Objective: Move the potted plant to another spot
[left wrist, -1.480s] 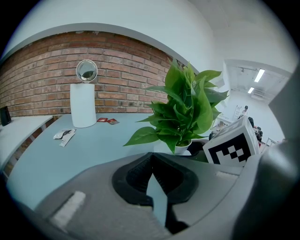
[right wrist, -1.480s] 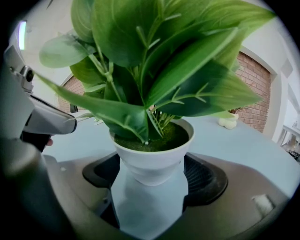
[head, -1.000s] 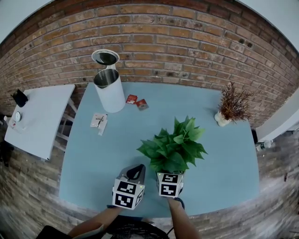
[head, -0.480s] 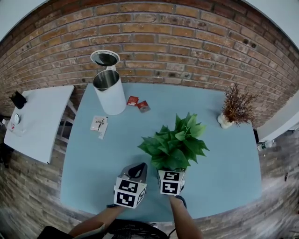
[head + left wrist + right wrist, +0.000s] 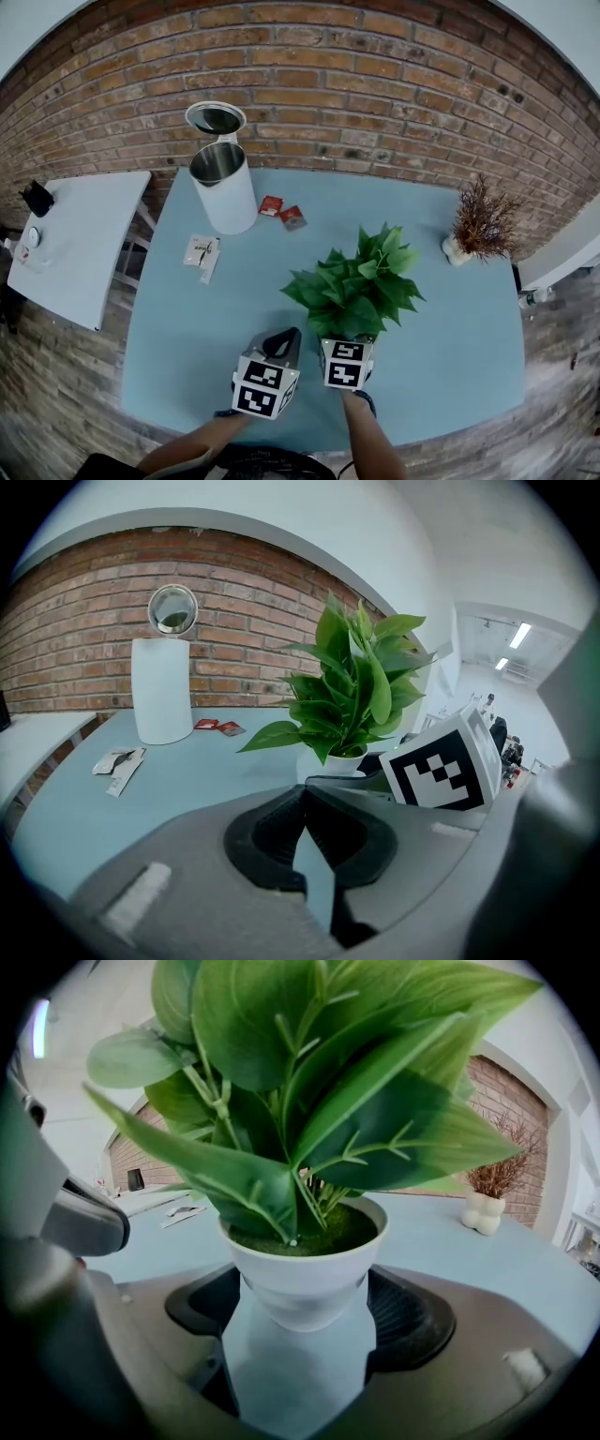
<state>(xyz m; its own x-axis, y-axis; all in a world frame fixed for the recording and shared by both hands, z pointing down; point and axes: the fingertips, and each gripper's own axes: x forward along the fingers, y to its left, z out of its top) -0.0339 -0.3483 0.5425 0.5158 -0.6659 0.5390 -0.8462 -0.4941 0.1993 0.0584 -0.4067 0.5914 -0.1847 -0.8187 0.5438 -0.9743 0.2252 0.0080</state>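
Note:
The potted plant (image 5: 354, 291), with broad green leaves in a small white pot (image 5: 300, 1274), is near the front middle of the light blue table (image 5: 450, 319). My right gripper (image 5: 300, 1288) is shut on the pot, one pad against each side, and the pot's base looks slightly off the table. In the head view the leaves hide the jaws and only the marker cube (image 5: 345, 364) shows. My left gripper (image 5: 279, 342) hovers just left of the pot, shut on nothing, its tips (image 5: 302, 791) meeting.
A white kettle (image 5: 223, 187) with its lid open stands at the back left. Near it lie two red packets (image 5: 281, 211) and white wrappers (image 5: 202, 253). A dried plant in a white vase (image 5: 480, 225) is at the back right. A white side table (image 5: 75, 234) stands to the left.
The whole scene has shifted slightly right in the head view. The plant and both grippers have edged a little away from the table's front edge.

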